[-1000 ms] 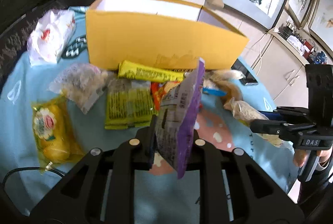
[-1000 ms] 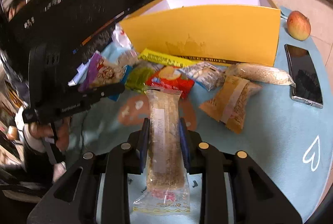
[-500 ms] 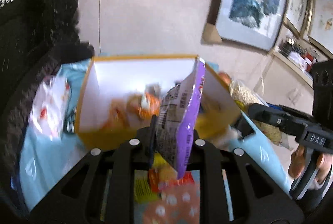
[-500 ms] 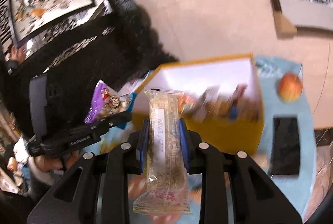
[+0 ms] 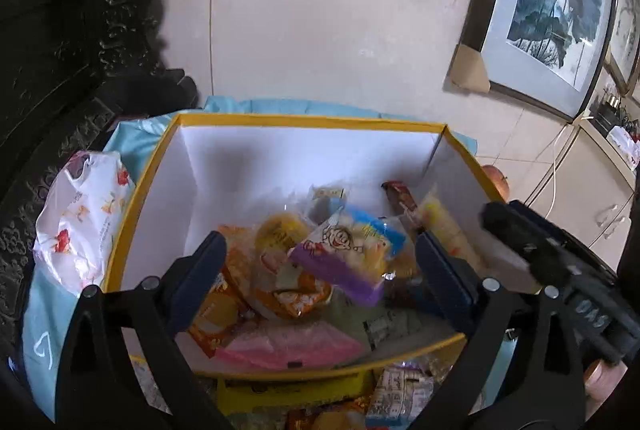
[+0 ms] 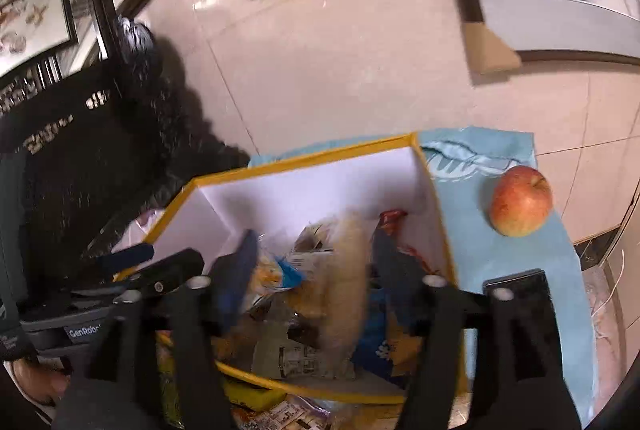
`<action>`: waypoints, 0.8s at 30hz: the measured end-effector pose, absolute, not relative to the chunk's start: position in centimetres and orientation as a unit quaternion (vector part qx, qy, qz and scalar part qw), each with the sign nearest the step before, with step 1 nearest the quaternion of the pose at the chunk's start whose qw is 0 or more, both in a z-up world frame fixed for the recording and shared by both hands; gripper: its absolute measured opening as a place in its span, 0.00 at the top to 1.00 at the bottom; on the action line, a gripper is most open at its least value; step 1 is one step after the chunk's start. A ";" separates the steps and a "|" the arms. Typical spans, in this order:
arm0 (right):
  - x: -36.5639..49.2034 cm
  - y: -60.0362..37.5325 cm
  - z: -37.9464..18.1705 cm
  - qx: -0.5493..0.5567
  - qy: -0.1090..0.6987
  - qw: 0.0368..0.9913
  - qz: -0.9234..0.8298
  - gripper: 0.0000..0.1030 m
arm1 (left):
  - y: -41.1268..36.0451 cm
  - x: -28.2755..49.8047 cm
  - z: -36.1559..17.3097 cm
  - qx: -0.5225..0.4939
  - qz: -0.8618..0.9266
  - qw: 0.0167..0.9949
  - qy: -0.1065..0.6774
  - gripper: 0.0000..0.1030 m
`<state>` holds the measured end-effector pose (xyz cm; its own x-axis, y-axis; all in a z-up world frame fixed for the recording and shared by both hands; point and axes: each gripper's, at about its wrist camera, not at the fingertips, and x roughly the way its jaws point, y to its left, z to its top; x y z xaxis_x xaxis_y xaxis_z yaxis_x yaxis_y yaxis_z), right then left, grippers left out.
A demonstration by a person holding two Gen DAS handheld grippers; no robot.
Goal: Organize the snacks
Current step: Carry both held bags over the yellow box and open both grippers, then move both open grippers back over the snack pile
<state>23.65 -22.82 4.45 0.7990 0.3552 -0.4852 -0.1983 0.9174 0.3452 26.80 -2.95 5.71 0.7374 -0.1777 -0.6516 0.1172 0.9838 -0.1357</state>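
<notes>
1. The box [image 5: 144, 190] is cardboard: matt white inside, smooth yellow outside.
2. The snack packets [image 5: 344, 250] are glossy, crinkled plastic film.
3. The cloth [image 6: 560, 250] on the desk is pale blue, smooth, slightly sheeny.
4. At three o'clock of the box, the apple [image 6: 520, 200] looks waxy; the phone [image 6: 518, 294] is glossy black.
5. The wall tiles [image 5: 340, 30] are polished.

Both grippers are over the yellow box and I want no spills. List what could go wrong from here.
1. The purple packet sits between the left gripper's opening jaws, tilted on an already heaped pile; it may slide rather than settle.
2. The clear cereal bar, blurred between the right gripper's opening jaws, may land on the yellow box's near wall.
3. Both grippers crowd one box and could bump.
</notes>
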 end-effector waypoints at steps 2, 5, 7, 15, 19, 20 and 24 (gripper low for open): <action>22.8 -23.4 4.3 0.151 0.286 0.934 0.154 0.36 | -2.6 26.4 5.6 -0.045 -0.075 0.930 0.358 0.06; 21.6 -23.5 4.5 0.151 0.285 0.934 0.156 0.32 | -2.3 25.1 5.8 -0.052 -0.076 0.931 0.353 0.06; 20.6 -23.2 4.8 0.145 0.285 0.934 0.159 0.29 | -2.2 24.1 6.0 -0.045 -0.076 0.931 0.353 0.06; 15.9 -22.4 5.7 0.123 0.277 0.940 0.158 0.05 | -1.3 19.2 5.4 -0.006 -0.065 0.933 0.353 0.04; 13.9 -22.4 4.2 0.138 0.282 0.935 0.161 0.01 | 1.1 15.2 4.1 0.010 -0.039 0.933 0.358 0.02; 13.7 -22.4 3.4 0.144 0.288 0.932 0.165 0.01 | 1.8 14.4 3.9 0.007 -0.034 0.933 0.359 0.02; 13.4 -22.8 1.2 0.173 0.294 0.923 0.176 0.01 | 5.2 11.4 2.4 -0.025 -0.006 0.929 0.370 0.02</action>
